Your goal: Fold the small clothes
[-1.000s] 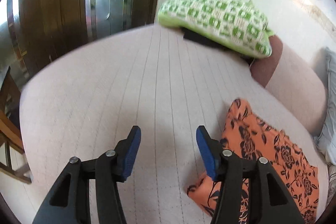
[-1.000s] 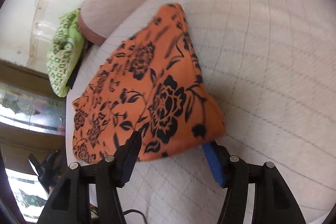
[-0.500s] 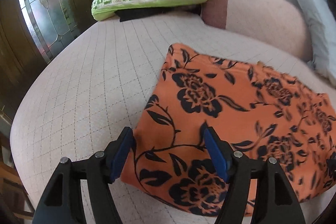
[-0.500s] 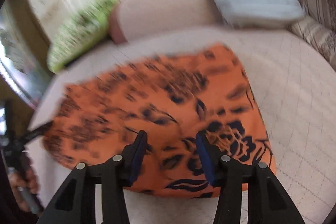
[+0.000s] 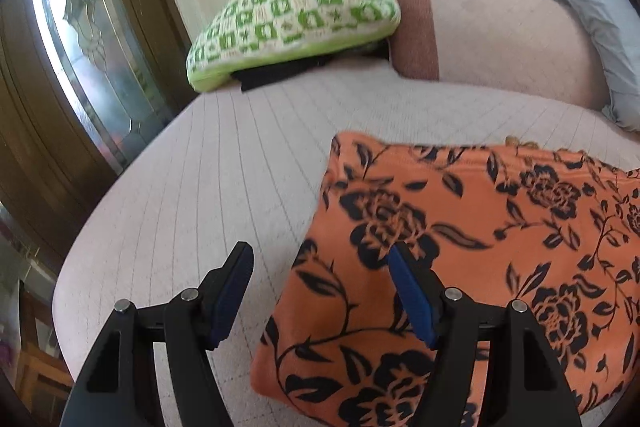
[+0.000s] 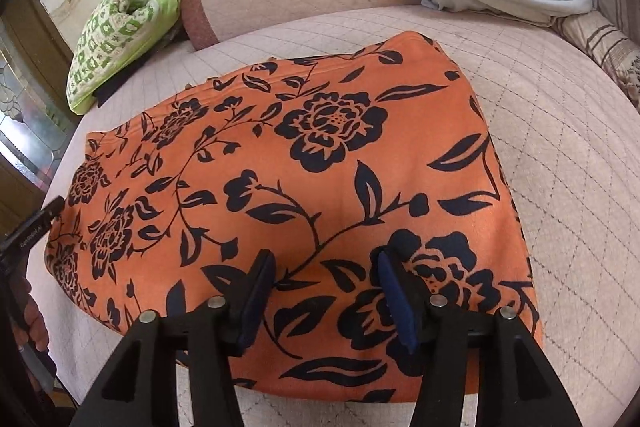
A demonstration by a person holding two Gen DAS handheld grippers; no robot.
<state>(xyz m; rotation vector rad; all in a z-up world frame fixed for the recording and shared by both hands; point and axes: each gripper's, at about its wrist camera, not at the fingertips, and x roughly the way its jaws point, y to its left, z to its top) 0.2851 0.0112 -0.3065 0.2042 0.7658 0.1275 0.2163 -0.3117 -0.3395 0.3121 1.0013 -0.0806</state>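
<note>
flat on the quilted bed (image 6: pixel 560 131) lies the orange floral garment (image 6: pixel 320 155); left tool (image 5: pixel 320 291) spread over its near-left corner, right tool (image 6: pixel 324 287), jaws just widening, spread above its near edge.

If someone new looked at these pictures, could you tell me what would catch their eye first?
The orange cloth with black flowers stands out first, lying flat in the middle of the pale quilted bed. Both open claws hover at its near edge: the right claw over its middle, the left claw astride its left edge. A green checked pillow lies behind.
</note>
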